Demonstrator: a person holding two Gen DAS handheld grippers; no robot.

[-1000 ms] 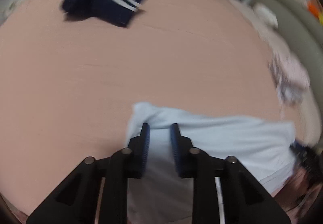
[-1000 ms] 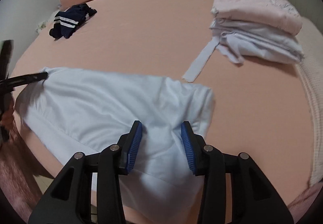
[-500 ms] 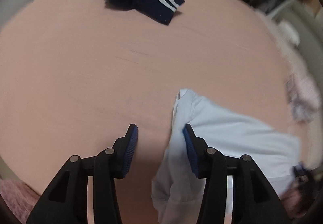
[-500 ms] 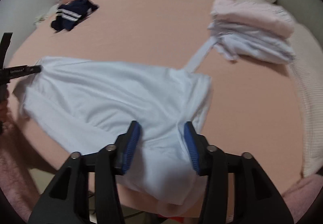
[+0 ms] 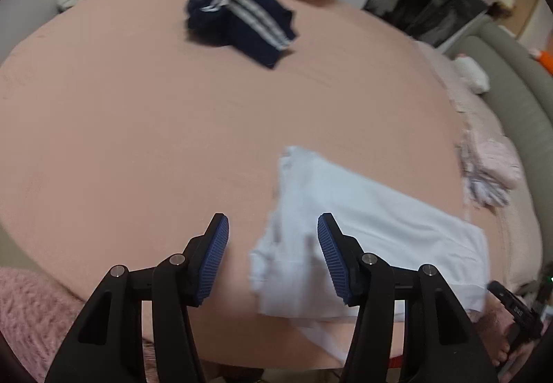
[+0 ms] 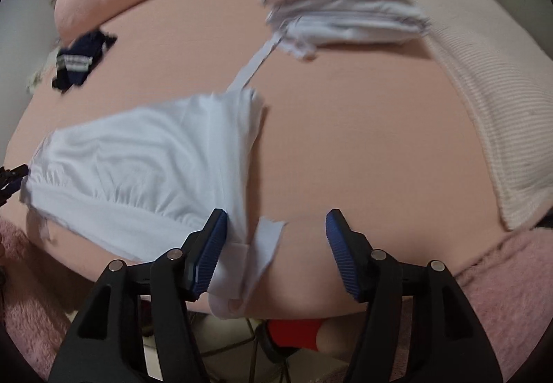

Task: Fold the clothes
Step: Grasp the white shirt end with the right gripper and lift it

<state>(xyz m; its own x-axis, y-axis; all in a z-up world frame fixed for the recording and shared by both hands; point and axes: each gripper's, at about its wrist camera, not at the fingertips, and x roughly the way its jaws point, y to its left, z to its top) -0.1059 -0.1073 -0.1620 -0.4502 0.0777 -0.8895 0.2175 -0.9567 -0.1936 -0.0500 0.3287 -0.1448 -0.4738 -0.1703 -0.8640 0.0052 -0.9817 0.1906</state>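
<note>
Jaws apart on both grippers, holding nothing: white garment (image 6: pixel 138 169) lies spread mid-frame, unfolded; folded stack (image 6: pixel 345 6) upper right done; navy shorts (image 5: pixel 242 22) upper centre untouched.

We see soft, even indoor light with only faint shadows and no glare. Motion blur smears the white garment (image 5: pixel 363 227) and the folded stack (image 6: pixel 345 6), and fisheye distortion bows the bed (image 5: pixel 138 141) toward dark corners.
</note>
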